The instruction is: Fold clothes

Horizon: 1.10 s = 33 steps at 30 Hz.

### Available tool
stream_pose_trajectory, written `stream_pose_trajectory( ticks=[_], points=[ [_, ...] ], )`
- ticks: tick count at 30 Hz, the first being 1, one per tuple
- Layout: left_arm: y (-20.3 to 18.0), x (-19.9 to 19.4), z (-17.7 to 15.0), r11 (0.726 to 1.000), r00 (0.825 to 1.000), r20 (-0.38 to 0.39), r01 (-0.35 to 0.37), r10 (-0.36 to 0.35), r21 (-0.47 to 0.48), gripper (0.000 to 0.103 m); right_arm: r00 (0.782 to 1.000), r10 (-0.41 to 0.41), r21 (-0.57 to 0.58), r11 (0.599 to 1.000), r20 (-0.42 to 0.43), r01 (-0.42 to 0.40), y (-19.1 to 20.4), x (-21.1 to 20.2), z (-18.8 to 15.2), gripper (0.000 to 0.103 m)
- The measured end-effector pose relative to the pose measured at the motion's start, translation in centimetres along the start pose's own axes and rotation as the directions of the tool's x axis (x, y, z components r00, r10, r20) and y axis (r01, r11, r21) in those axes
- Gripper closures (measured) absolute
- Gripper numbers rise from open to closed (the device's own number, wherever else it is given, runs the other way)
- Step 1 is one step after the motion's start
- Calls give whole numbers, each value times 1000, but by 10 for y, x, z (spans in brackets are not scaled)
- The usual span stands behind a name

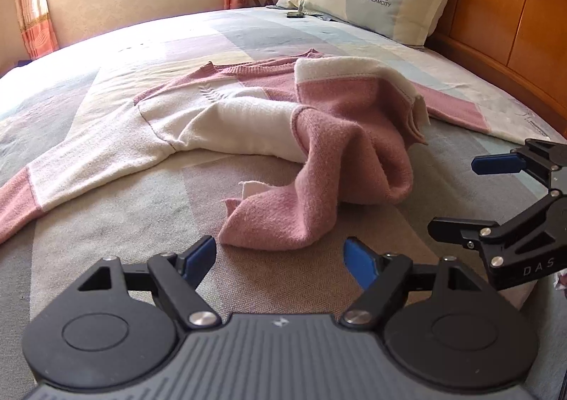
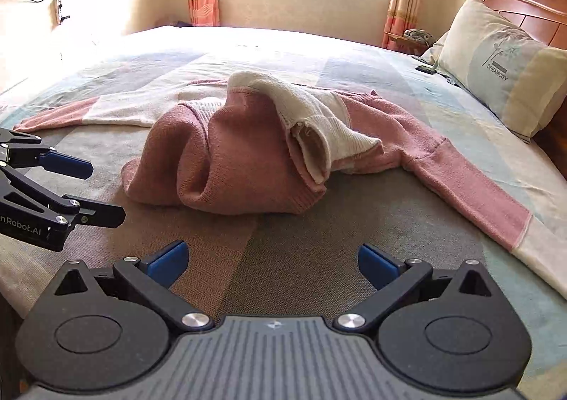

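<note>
A pink and cream sweater lies on the bed, its two sleeves spread flat to either side while the body is bunched in a rumpled heap toward the near edge, hem rolled over itself and a cream panel flopped across the top. Both tools hover just short of that heap: the left tool has its blue pads spread wide with nothing between them, and the right tool is likewise spread and empty. The garment is not folded as it lies; whether the heap is a tangle to be smoothed out or a fold that has slumped cannot be settled from here. In either case, handling it well likely means taking the knit at its edges, not mid-cloth: one tool on each corner of the rolled pink hem, pinching both layers together so the front and back do not slide apart. The wool looks soft and stretchy, so an even pull with both tools at the same height should keep the body from skewing. A pillow rests against the headboard, well clear of the work.
</note>
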<state>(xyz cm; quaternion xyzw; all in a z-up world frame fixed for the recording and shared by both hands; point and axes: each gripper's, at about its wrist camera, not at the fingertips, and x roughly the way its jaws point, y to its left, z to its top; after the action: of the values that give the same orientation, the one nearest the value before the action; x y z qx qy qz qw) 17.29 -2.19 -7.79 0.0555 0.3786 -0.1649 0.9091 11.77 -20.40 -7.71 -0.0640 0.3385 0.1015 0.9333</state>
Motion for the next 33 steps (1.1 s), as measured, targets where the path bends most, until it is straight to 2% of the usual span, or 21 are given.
stream_pose_trajectory(
  ticks=[5,10,14,17,20,22,25,27,33],
  points=[
    [1,21,14,998,1000,-11,27,-26,55,24,998,39,-62,997,-41,-41,5,34,9,0],
    [22,21,38,999,998,52,15,-17,35,24,998,45,-184,981,-48,-53,9,58,30,0],
    [41,22,59,999,994,105,26,-28,18,23,996,93,-228,970,15,-87,3,53,55,0],
    [57,28,73,1000,991,132,9,-10,4,21,989,121,-245,965,86,-97,0,52,74,0],
    [75,51,89,999,993,114,-31,33,-19,20,980,151,-236,965,133,-117,-4,60,91,0],
    [82,67,95,998,995,89,-49,52,-38,20,980,148,-197,973,131,-121,-7,70,97,0],
    [86,79,92,997,996,56,-64,67,-48,20,975,196,-93,978,108,-186,-14,66,91,0],
    [88,75,85,996,997,44,-64,66,-56,20,961,257,-48,966,103,-253,-17,53,74,0],
    [93,64,66,995,998,8,-64,65,-79,22,958,280,-35,960,58,-279,-33,21,35,0]
  ],
)
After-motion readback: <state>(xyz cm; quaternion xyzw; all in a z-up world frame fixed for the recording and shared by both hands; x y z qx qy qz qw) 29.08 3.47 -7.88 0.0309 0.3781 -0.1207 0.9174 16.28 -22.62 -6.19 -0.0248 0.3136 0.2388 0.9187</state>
